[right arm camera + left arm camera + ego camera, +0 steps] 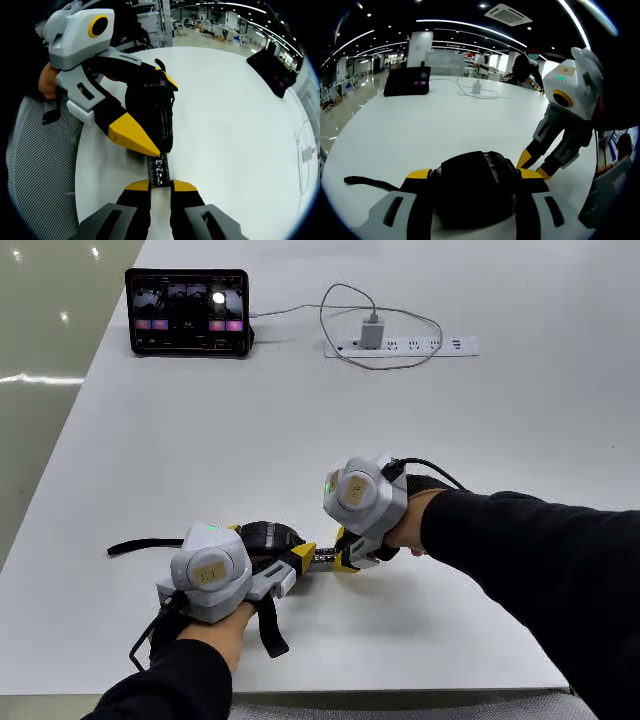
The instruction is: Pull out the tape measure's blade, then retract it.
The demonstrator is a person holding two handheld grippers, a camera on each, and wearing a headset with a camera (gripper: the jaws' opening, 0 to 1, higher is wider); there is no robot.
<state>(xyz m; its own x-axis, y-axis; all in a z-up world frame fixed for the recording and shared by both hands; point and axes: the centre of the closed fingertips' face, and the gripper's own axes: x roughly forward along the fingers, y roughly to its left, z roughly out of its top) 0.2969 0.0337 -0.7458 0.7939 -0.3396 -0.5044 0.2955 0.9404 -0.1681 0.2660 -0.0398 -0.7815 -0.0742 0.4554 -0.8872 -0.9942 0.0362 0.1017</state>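
Surface: we log a plain white worktop (300,410). At its far side stands a dark tablet (188,312) with its screen lit. Right of it lies a white power strip (420,345) with a white charger (372,332) plugged in. A pale cable (335,298) loops around the charger and runs to the tablet.

Room: we note a glossy pale floor (50,340) beside the worktop and long ceiling light strips (460,22) over an open hall.

Task item: the black tape measure (266,538) sits near the front edge. The left tool (476,176) is clamped across its case. A black strap (145,545) trails from it along the worktop. We find a short stretch of blade (159,169) drawn out, its end pinched by the right tool (160,187).
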